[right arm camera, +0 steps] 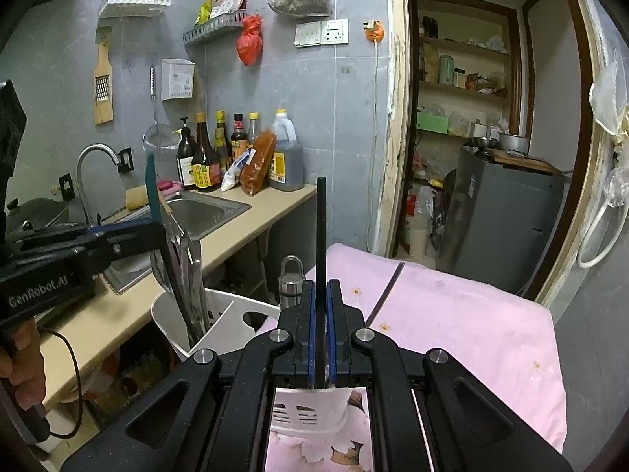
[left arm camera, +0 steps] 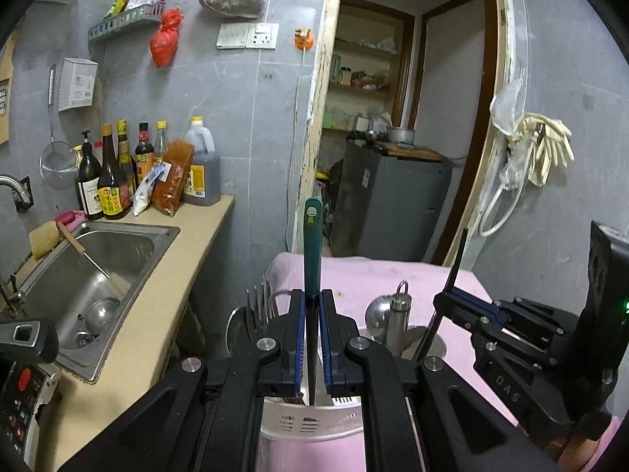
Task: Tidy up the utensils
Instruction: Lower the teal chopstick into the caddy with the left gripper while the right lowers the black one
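So both grippers are clamped down tight on something. The left gripper [left arm camera: 312, 306] has its blue pads pinched on a teal-handled utensil [left arm camera: 313, 244] that stands straight up, little smiley face sticker near the top of the handle, dark lower end going down into the white slotted holder [left arm camera: 310, 421] right below the jaws. The right gripper [right arm camera: 321, 295] is squeezed just as narrow on a thin black stick [right arm camera: 321, 228], looks like a chopstick, also upright, bottom end over that same white holder [right arm camera: 220, 326]. Can't tell if either tip actually touches the bottom of it.

The holder sits at the near left corner of the table, which is covered in a pink cloth [right arm camera: 452, 314]. There are already forks [left arm camera: 259, 306] and a spoon bunched in its left compartment, and from the right wrist view a bundle of metal pieces [right arm camera: 188, 275] leans there too. A second black chopstick [right arm camera: 387, 287] lies flat on the pink cloth, a bit beyond the holder, angled toward the far edge. A round steel ladle bowl [left arm camera: 379, 316] and a small steel canister with a loop top [left arm camera: 399, 318] stick up just right of the left gripper.

Further back on the left: steel sink [left arm camera: 98, 275] set in a beige counter, then a row of sauce bottles [left arm camera: 118, 169] along the grey wall. An open doorway is at the back right.
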`<act>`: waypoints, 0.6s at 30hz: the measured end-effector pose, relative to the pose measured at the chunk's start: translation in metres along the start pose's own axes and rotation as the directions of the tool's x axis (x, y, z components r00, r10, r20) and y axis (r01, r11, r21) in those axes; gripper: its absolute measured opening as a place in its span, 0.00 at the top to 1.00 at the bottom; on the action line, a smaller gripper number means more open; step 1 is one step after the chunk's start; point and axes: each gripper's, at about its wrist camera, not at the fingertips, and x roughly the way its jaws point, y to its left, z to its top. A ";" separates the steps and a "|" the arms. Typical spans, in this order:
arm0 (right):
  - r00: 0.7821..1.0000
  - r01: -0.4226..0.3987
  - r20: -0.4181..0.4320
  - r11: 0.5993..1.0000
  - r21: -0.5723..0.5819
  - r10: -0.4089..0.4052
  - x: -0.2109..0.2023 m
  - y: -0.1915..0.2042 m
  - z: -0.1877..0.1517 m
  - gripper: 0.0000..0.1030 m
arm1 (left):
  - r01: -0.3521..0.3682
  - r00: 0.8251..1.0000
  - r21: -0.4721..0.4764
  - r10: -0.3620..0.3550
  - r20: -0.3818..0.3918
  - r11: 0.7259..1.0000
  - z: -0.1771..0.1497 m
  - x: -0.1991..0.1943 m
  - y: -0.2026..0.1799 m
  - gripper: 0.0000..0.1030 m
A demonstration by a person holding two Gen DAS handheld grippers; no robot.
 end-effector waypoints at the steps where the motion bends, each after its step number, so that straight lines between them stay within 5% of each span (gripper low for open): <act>1: 1.000 0.001 -0.001 1.000 0.001 -0.001 0.000 0.000 -0.001 0.95 | -0.002 1.000 0.003 0.002 -0.011 1.000 -0.002 0.002 0.000 0.93; 18: 1.000 0.003 -0.025 1.000 0.020 -0.002 0.000 0.002 -0.006 0.95 | 0.012 0.997 0.009 -0.011 -0.071 1.000 -0.015 0.011 0.001 0.93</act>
